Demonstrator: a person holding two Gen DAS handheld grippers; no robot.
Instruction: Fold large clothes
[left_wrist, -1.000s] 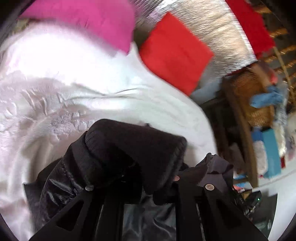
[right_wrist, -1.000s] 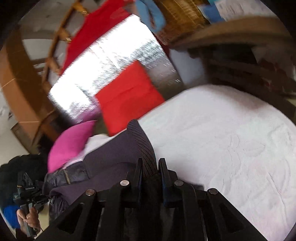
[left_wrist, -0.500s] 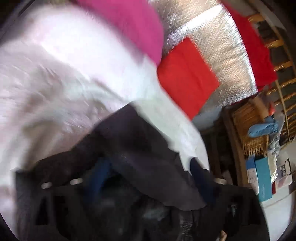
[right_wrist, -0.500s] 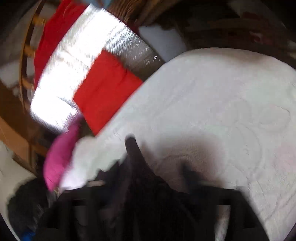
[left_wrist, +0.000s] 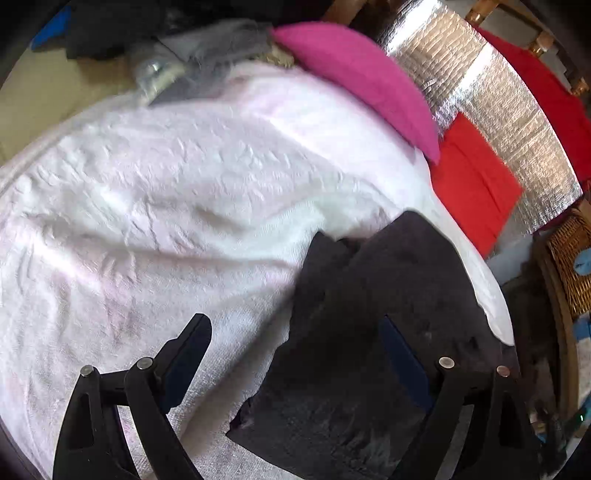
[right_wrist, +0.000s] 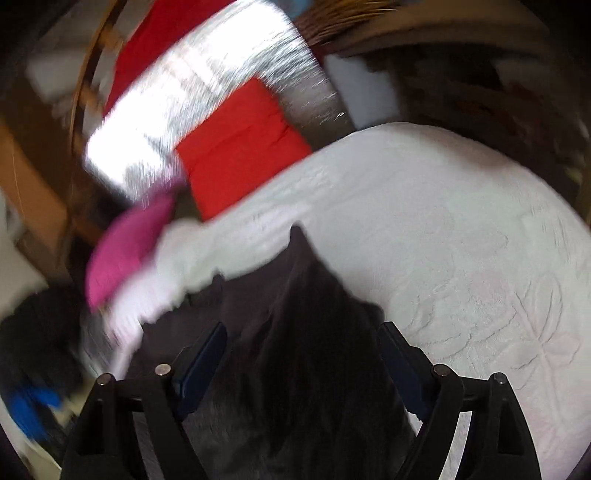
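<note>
Left wrist view: the left gripper (left_wrist: 295, 339) stands released, its jaws wide and pressing on nothing. The dark garment (left_wrist: 373, 325) lies on the white bedspread (left_wrist: 166, 206), its near end under the right-hand finger (left_wrist: 402, 354) and cut off at the frame's bottom. A pink pillow (left_wrist: 354, 77) overlaps a red cushion (left_wrist: 472, 184). No writing is readable.

Right wrist view, blurred: the right gripper (right_wrist: 301, 354) has its jaws closing, the garment (right_wrist: 303, 332) between them, not pinched.
</note>
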